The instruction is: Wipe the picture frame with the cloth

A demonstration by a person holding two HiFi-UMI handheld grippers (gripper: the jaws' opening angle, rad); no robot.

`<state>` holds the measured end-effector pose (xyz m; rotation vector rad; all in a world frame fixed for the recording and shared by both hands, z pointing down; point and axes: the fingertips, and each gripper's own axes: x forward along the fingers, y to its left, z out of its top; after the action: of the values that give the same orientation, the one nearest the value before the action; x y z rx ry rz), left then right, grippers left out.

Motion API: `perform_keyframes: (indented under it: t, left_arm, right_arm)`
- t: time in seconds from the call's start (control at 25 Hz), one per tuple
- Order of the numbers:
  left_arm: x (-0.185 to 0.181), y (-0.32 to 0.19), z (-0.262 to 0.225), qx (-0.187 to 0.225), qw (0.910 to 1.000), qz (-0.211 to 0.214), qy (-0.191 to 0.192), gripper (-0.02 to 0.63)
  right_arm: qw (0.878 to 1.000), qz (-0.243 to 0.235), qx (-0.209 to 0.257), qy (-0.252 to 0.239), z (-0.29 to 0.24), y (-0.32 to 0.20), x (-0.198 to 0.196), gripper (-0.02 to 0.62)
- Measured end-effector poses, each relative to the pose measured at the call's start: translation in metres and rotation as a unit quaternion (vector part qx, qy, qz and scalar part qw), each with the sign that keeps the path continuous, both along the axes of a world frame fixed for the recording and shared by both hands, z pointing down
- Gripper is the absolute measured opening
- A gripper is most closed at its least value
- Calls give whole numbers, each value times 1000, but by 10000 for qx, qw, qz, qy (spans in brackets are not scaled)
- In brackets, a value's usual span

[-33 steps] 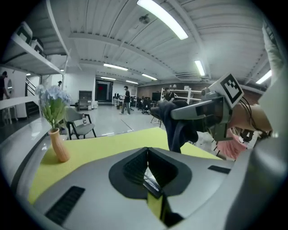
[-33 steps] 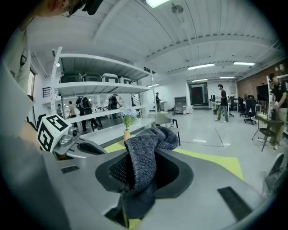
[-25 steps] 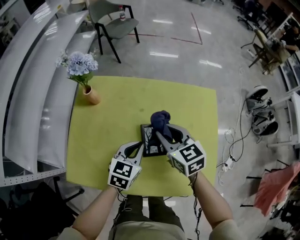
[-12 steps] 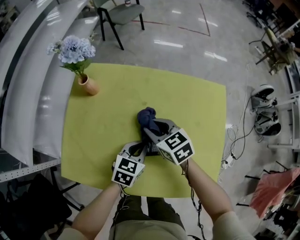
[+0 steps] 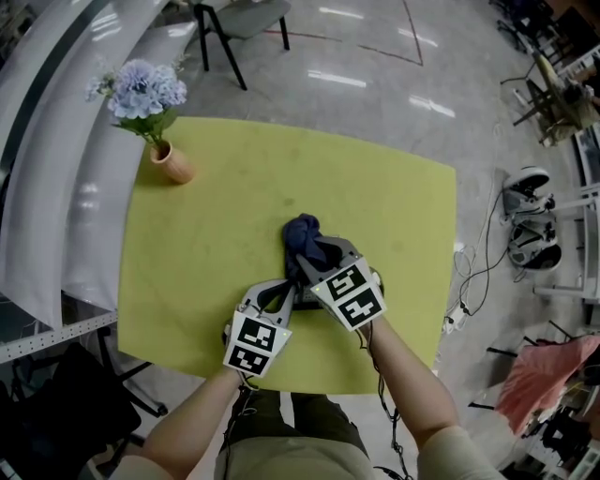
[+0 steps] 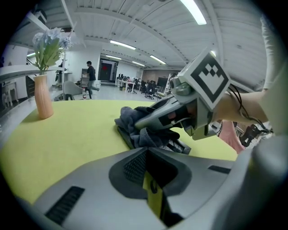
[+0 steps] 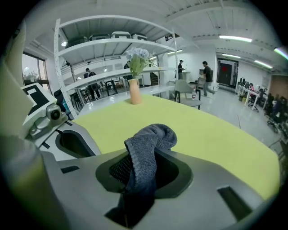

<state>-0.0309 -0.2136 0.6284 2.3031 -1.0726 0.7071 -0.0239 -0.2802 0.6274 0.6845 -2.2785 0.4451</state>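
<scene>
1. Right gripper: jaws clamped on a dark blue-grey cloth. The cloth's bunched end sticks up past the jaw tips; its lower end drops into the slot between the jaws and is lost in shadow.
2. Left gripper: jaws drawn almost together, with only a thin slit between them showing yellow-green. Nothing is gripped that I can make out; there is a small dark mark in the slit, unclear what.
3. Picture frame: lies flat just ahead of the left gripper's jaw tips, under the right gripper's jaws. Only its dark edges show in the left gripper view; the cloth and right gripper cover its middle, and the left jaws hide its near end. Can't tell if the left tips touch it.
4. In the head view the frame is nearly all hidden beneath the two grippers, with only a dark sliver between them.
5. The cloth sits on the frame, pressed down by the right gripper; the exact contact patch is hidden.
6. The yellow-green table lies under everything. Its near edge is cut by the person's forearms.
7. An orange vase with pale blue flowers stands well beyond and left of both grippers, upright, near the table's far-left corner.
8. A chair sits beyond the table, cut off by the top edge of the head view.
</scene>
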Motion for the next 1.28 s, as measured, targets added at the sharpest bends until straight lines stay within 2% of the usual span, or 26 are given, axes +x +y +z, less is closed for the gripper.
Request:
perform_keyframes:
  t: [0.2, 0.4, 0.52, 0.64, 0.72, 0.88, 1.12, 1.2, 1.28]
  left_arm:
    - [-1, 1, 2, -101, 9999, 24, 66, 8]
    - [1, 0, 3, -129, 9999, 47, 79, 8]
    - [2, 0, 2, -105, 9999, 51, 62, 8]
    - [2, 0, 1, -88, 9999, 67, 59, 8]
    - [2, 0, 1, -93, 9999, 69, 57, 8]
    - [2, 0, 2, -85, 9999, 72, 43, 8]
    - [2, 0, 1, 13, 10000, 84, -40, 8]
    - [2, 1, 1, 36, 9999, 84, -64, 8]
    - [2, 1, 1, 14, 10000, 85, -48, 8]
  right_arm:
    - [9984, 380, 155, 382, 2, -5, 34, 110]
    - [9968, 704, 90, 355, -2, -4, 49, 110]
    - [9975, 689, 136, -86, -23, 3, 42, 109]
    - [9956, 559, -100, -746, -43, 16, 26, 109]
    - [9946, 413, -260, -919, -44, 26, 13, 109]
    - [9949, 172, -504, -862, -24, 39, -9, 109]
    - [9902, 317, -833, -1079, -12, 37, -14, 103]
    - [9913, 330, -829, -964, -10, 38, -11, 103]
    - [9946, 291, -770, -626, -6, 39, -4, 103]
